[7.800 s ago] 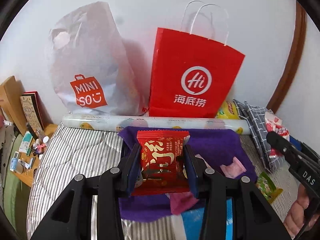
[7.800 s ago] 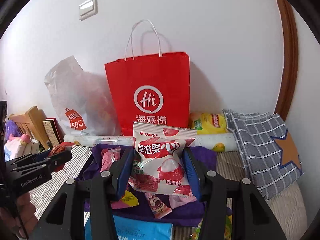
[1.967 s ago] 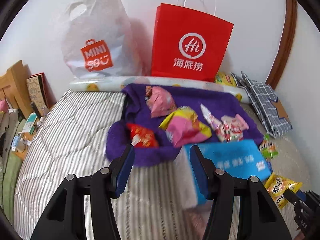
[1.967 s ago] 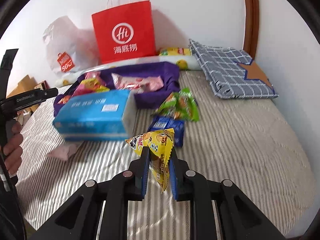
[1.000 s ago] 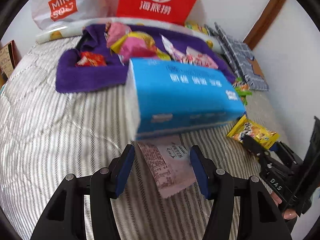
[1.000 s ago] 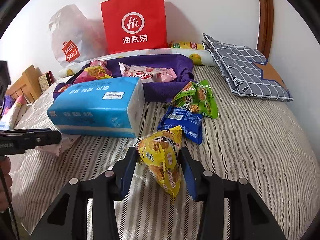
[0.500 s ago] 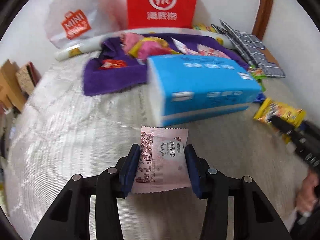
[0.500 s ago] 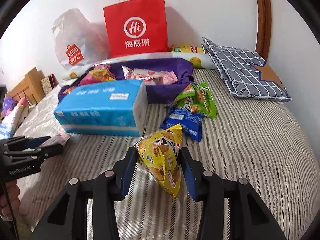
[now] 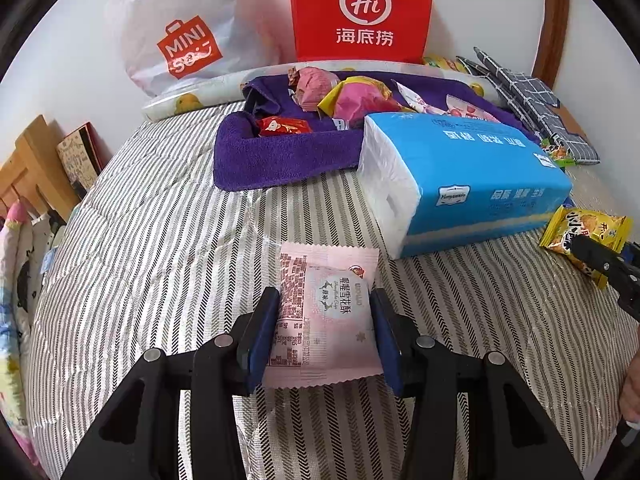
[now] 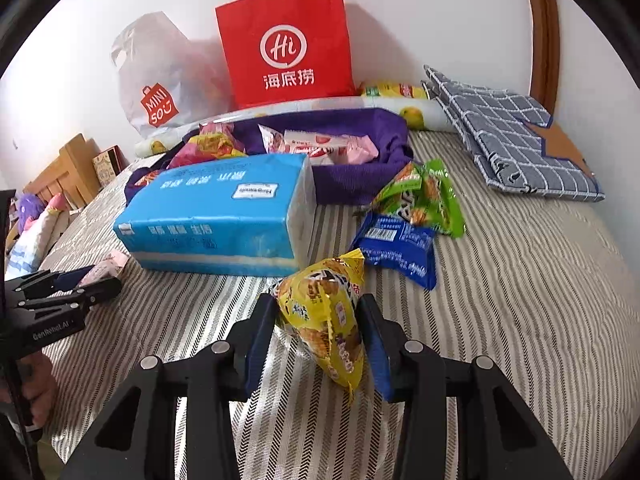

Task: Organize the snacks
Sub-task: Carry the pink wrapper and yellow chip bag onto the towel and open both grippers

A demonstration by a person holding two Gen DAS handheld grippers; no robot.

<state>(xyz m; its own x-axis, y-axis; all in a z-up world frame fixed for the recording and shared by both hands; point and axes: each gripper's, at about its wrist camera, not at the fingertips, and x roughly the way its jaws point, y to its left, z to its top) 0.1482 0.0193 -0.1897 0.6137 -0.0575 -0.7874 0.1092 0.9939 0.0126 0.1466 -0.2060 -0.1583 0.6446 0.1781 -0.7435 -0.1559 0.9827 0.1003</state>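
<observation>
Snacks in both tongs: left gripper (image 9: 325, 320) pinches a pink snack packet (image 9: 324, 312) over the striped bedcover (image 9: 160, 248), near the blue tissue pack (image 9: 472, 176). Right gripper (image 10: 320, 332) clamps a yellow snack bag (image 10: 328, 312), with blue wafer pack (image 10: 396, 244) and green snack bag (image 10: 424, 196) lying beyond.

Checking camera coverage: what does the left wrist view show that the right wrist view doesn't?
Left wrist only: the small red snack packet on the purple towel, and the pink packet's printed face. Right wrist only: the green snack bag and the blue snack packet beside the tissue pack. Both show: the blue tissue pack, the red paper bag, the white plastic bag, and the yellow snack bag.
</observation>
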